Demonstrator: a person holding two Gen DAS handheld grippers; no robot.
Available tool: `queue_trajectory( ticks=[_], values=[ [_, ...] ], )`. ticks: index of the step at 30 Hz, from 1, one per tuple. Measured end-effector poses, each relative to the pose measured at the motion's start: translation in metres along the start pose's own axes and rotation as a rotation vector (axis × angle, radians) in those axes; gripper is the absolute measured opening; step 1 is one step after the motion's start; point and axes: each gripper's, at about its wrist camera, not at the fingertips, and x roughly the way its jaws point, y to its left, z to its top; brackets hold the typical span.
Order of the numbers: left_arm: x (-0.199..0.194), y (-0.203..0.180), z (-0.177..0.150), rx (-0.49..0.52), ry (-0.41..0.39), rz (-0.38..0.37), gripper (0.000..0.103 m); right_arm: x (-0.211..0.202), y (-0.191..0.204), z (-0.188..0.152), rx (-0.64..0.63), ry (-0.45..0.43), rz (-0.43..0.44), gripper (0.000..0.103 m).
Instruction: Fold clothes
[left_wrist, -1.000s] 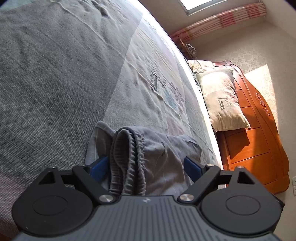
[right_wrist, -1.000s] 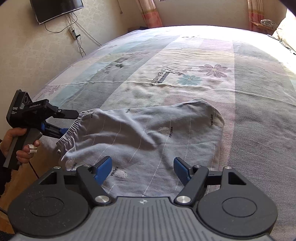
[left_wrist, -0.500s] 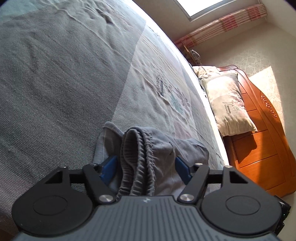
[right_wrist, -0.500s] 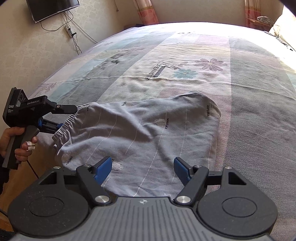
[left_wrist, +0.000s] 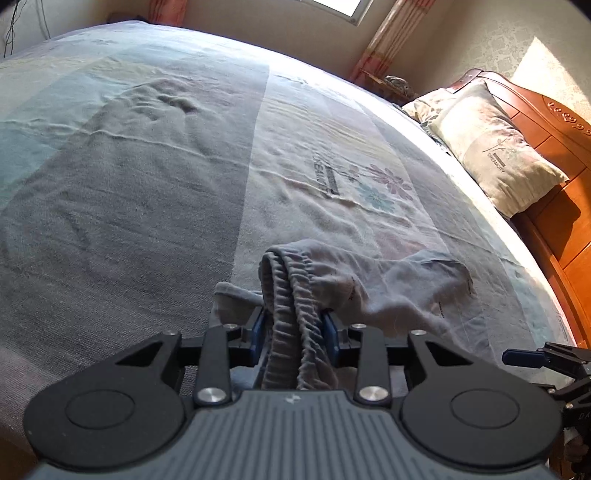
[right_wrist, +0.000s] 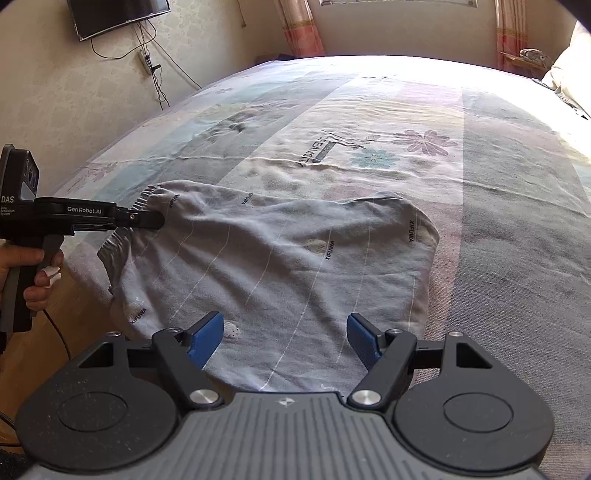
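My left fingers are closing on the gathered elastic waistband of the grey shorts; the blue pads press against the bunched band from both sides, so the cloth is grasped between them. From the right wrist view, that same left tool sits at the left edge of the bed, my hand wrapped around its black handle, with the waistband corner lifted off the bedspread and the fabric hanging in folds below it.

My right fingers stand wide apart and released, hovering just above the near edge of the shorts with nothing between the pads. In the left wrist view one blue fingertip of that tool pokes in at the lower right.

The shorts lie spread across the near part of the bed, on its patterned bedspread. They are light grey with thin pale stripes and small printed lettering. The far leg end lies flat, rounded at its corner, near the flower print on the bedspread. A pillow leans against the wooden headboard to the right in the left wrist view. A television hangs on the wall beyond the foot of the bed.
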Motion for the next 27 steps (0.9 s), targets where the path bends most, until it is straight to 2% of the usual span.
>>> queue_trajectory(
  ticks=[2,3,5,8,10,11,12,14,16,18,19,22,24,26,27],
  values=[
    [0.004,0.01,-0.002,-0.013,0.021,0.072,0.037,0.0,-0.002,0.0,0.006,-0.001,-0.002,0.078],
    [0.002,0.015,-0.003,-0.036,0.016,0.067,0.044,0.0,-0.002,0.0,0.008,-0.002,-0.002,0.078],
    [-0.006,0.02,-0.004,-0.072,-0.014,0.052,0.042,0.0,-0.003,0.0,0.005,-0.001,-0.003,0.078],
    [-0.024,0.002,0.002,0.014,-0.078,0.077,0.044,0.0,-0.005,0.0,-0.011,0.0,-0.019,0.078],
    [-0.031,-0.016,0.002,0.084,-0.101,0.017,0.05,0.001,-0.006,0.0,-0.022,-0.001,-0.032,0.078],
    [-0.033,-0.026,0.002,0.121,-0.109,-0.023,0.056,0.002,-0.006,0.0,-0.031,-0.003,-0.038,0.078],
    [-0.03,-0.036,0.0,0.165,-0.099,-0.056,0.064,0.003,-0.007,0.0,-0.041,-0.007,-0.04,0.078],
    [-0.02,-0.053,-0.007,0.238,-0.064,-0.109,0.069,0.008,-0.008,-0.002,-0.065,-0.014,-0.029,0.078],
    [-0.001,-0.055,-0.016,0.244,0.01,-0.106,0.069,0.016,-0.012,-0.009,-0.077,0.01,-0.037,0.077],
    [0.011,-0.045,-0.029,0.227,0.068,-0.031,0.067,0.026,-0.018,-0.017,-0.081,0.052,-0.056,0.075],
    [0.007,-0.044,-0.031,0.229,0.068,-0.03,0.065,0.029,-0.021,-0.021,-0.085,0.064,-0.061,0.073],
    [-0.007,-0.04,-0.035,0.239,0.06,-0.036,0.065,0.018,-0.027,-0.031,-0.105,0.046,-0.045,0.073],
    [-0.017,-0.038,-0.037,0.246,0.054,-0.04,0.066,0.011,-0.029,-0.029,-0.105,0.045,-0.045,0.073],
    [-0.022,-0.051,-0.028,0.298,0.017,-0.038,0.069,0.009,-0.029,-0.018,-0.129,0.016,-0.051,0.073],
    [-0.02,-0.057,-0.022,0.31,0.002,-0.063,0.07,0.009,-0.029,-0.011,-0.142,-0.003,-0.055,0.073]
  ],
)
